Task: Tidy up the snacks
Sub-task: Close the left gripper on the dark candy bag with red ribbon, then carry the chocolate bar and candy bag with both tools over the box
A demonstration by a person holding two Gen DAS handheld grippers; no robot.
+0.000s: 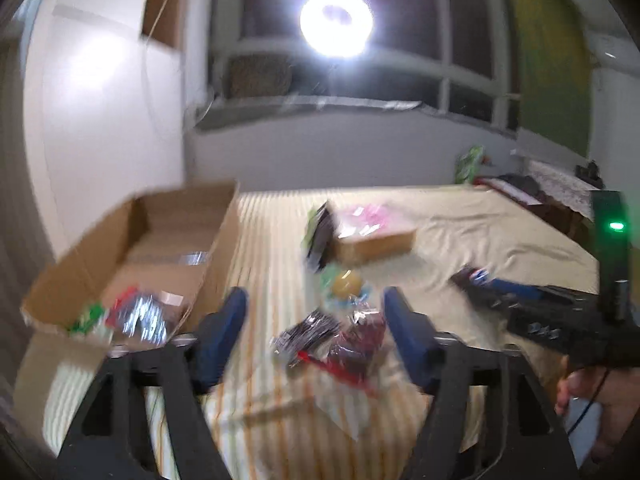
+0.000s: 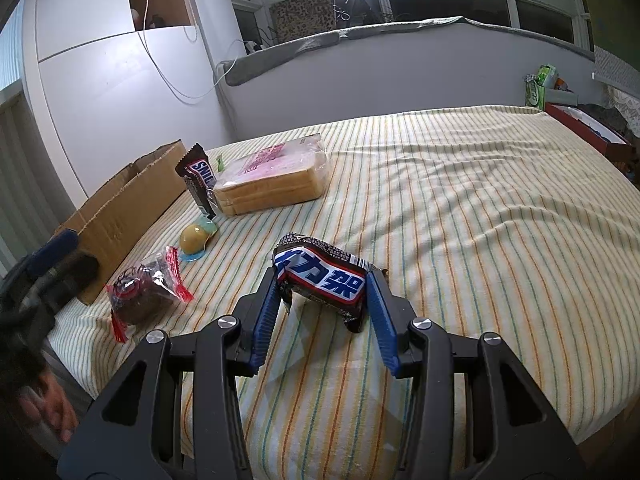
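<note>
My right gripper (image 2: 322,276) is shut on a Snickers pack (image 2: 320,276) with Chinese lettering and holds it just above the striped cloth. My left gripper (image 1: 314,300) is open and empty above a clear bag with a dark cake (image 1: 340,344), also in the right wrist view (image 2: 140,292). A yellow jelly cup (image 2: 192,238) lies beyond it. A second Snickers bar (image 2: 198,184) leans on a bag of sliced bread (image 2: 272,180). An open cardboard box (image 1: 132,264) at the left holds a few wrapped snacks (image 1: 136,316).
The striped cloth (image 2: 460,208) covers the table, with wrinkles toward the right. A bright ring light (image 1: 336,20) stands by the window. A green pack (image 2: 538,86) and a red box (image 2: 580,124) sit at the far right edge.
</note>
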